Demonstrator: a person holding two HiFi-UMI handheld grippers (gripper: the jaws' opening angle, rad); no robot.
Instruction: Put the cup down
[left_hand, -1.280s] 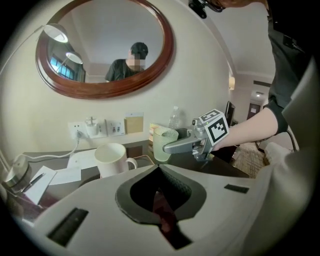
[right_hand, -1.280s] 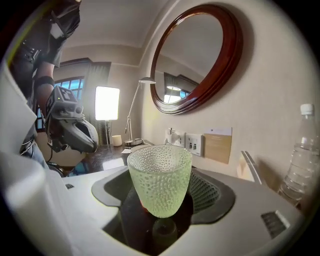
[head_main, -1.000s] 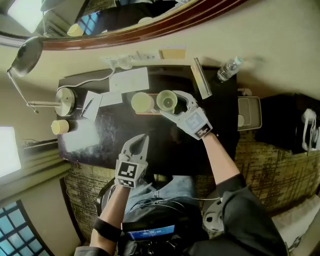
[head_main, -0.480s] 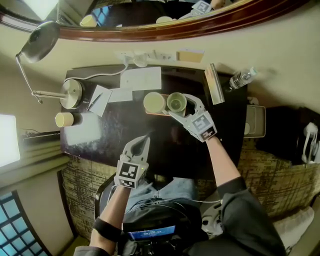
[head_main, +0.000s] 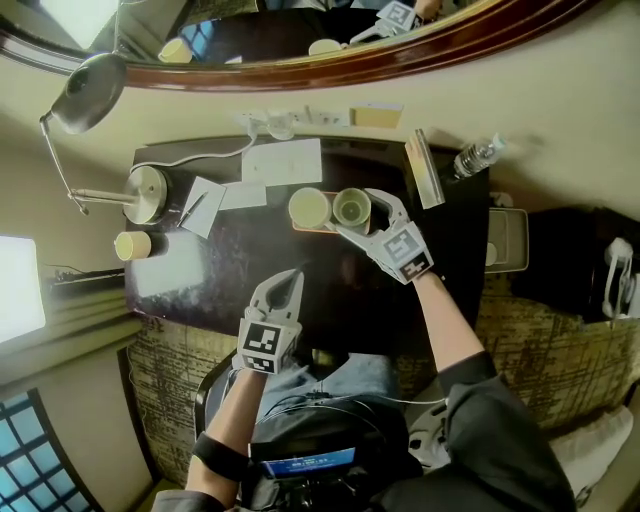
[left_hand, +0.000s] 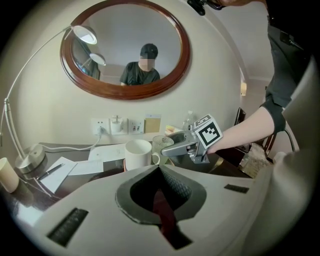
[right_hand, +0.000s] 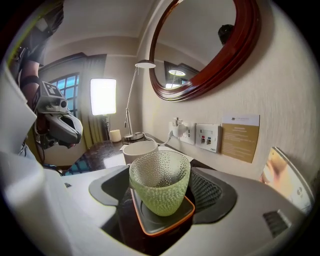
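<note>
A green dimpled glass cup (right_hand: 160, 175) stands upright on a small dark tray with an orange rim (right_hand: 167, 229), next to a white mug (head_main: 309, 208). My right gripper (head_main: 358, 214) reaches around the cup (head_main: 352, 208). Its jaws have just been opening. The cup stands between them with a gap at each pad (right_hand: 209, 192). My left gripper (head_main: 288, 278) hovers over the desk's near edge, apart from the cup, shut with nothing in it. The left gripper view shows its closed jaws, with the mug (left_hand: 137, 154) and the cup (left_hand: 162, 144) beyond.
On the dark desk (head_main: 230, 262) stand a lamp (head_main: 143, 192), loose papers (head_main: 283, 160), a pale candle (head_main: 131, 245), a leaning booklet (head_main: 425, 168) and a water bottle (head_main: 476, 155). Wall sockets (right_hand: 207, 136) and an oval mirror (left_hand: 125, 47) are behind.
The head view has shifted a little. The right gripper stays around the green cup on the tray. The left gripper has barely moved along the desk's near edge.
</note>
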